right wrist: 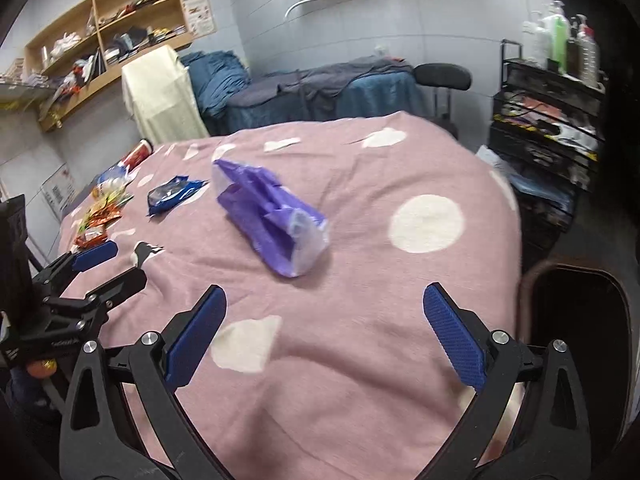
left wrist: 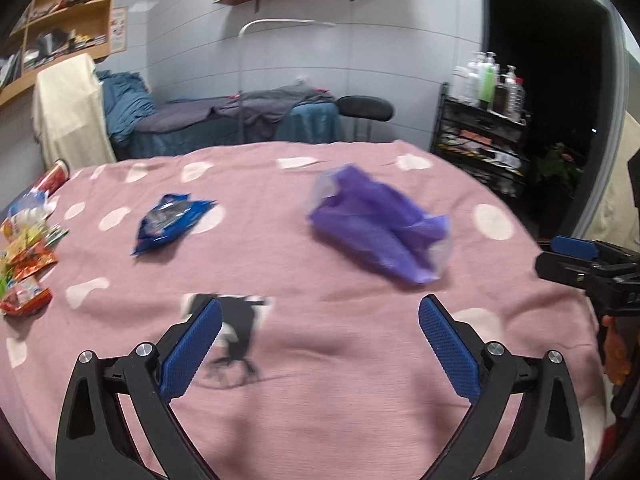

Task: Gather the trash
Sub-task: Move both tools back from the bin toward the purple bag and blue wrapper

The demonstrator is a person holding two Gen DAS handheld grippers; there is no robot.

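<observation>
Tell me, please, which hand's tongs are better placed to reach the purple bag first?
Probably the right tongs: open, with the purple bag straight ahead. From the left tongs, also open, the bag lies off to the right.

Bed (left wrist: 320, 400) w/ pink white-spotted cover. On it: purple bag roll (left wrist: 380, 224) centre, blue snack wrapper (left wrist: 168, 220) left of it, pile of wrappers (left wrist: 24, 264) and red can (left wrist: 54, 178) at far left edge.

Legible text: none. Print on the blue snack wrapper (left wrist: 170, 220), the wall poster (right wrist: 199, 15) and the small snack packets (left wrist: 24, 276) is too blurred to read.
</observation>
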